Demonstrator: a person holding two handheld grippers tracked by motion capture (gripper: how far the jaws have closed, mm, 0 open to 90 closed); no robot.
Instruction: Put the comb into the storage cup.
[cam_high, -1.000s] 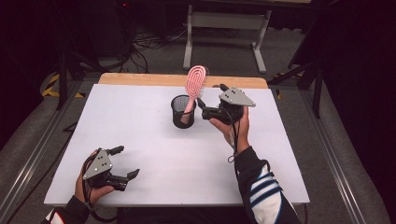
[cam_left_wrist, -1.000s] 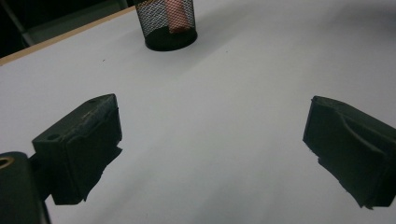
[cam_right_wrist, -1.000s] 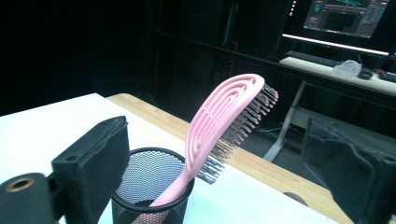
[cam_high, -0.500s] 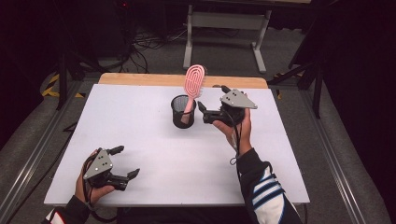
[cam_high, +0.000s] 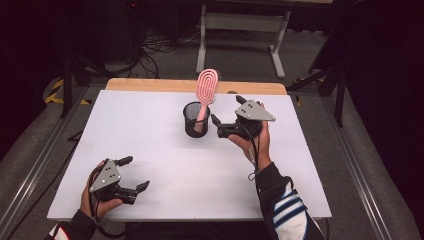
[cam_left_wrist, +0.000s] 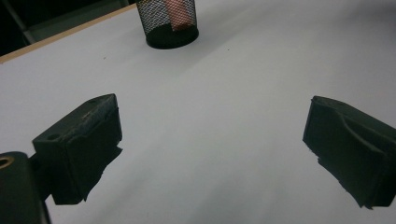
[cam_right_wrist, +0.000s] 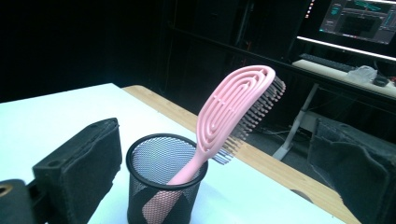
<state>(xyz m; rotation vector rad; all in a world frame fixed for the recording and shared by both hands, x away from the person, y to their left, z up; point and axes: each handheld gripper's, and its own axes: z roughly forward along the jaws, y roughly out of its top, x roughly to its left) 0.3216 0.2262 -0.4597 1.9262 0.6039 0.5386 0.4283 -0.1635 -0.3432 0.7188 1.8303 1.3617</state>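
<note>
A pink hairbrush (cam_high: 205, 90) stands handle-down in a black wire-mesh cup (cam_high: 196, 120) toward the far middle of the white counter (cam_high: 150, 150). Its head is an oval of looping open ribs, like nested ovals cut through the plastic, and it leans out over the cup's rim toward the far edge. In the right gripper view the hairbrush (cam_right_wrist: 224, 121) shows rows of bristles (dark-tipped, on the side turned away from the camera), and its slim handle runs down inside the cup (cam_right_wrist: 161, 182), pink showing through the mesh near the bottom.

The right gripper (cam_high: 227, 120) is held just beside the cup, on its right in the high view, jaws pointing at it. Those jaws have just been opening and now stand wide apart, with nothing pinched; the cup and brush sit beyond them, between the two pads as its own camera sees it.

The left gripper (cam_high: 135, 175) rests near the counter's near left corner, well apart from the cup, jaws likewise spread over bare counter.
</note>
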